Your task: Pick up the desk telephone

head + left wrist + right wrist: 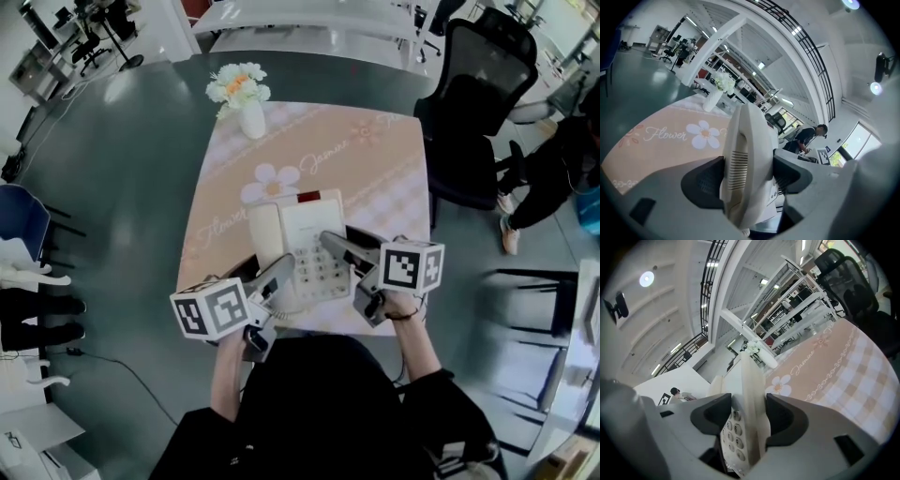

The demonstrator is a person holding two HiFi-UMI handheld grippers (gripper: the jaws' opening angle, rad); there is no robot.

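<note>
A white desk telephone [298, 246] with a keypad and a red strip at its far edge is held above the pink tablecloth [375, 159]. My left gripper [275, 278] is shut on the phone's left side, where the handset lies; in the left gripper view the dark pads [708, 180] press both faces of the white telephone [745, 164]. My right gripper [339, 251] is shut on the phone's right edge; in the right gripper view the telephone [751, 423] stands edge-on between the two pads [783, 418], keypad buttons showing on its left face.
A white vase of flowers [242, 96] stands at the table's far left corner. A black office chair [473, 112] sits to the right of the table, with a person [553, 169] beyond it. Grey floor surrounds the table.
</note>
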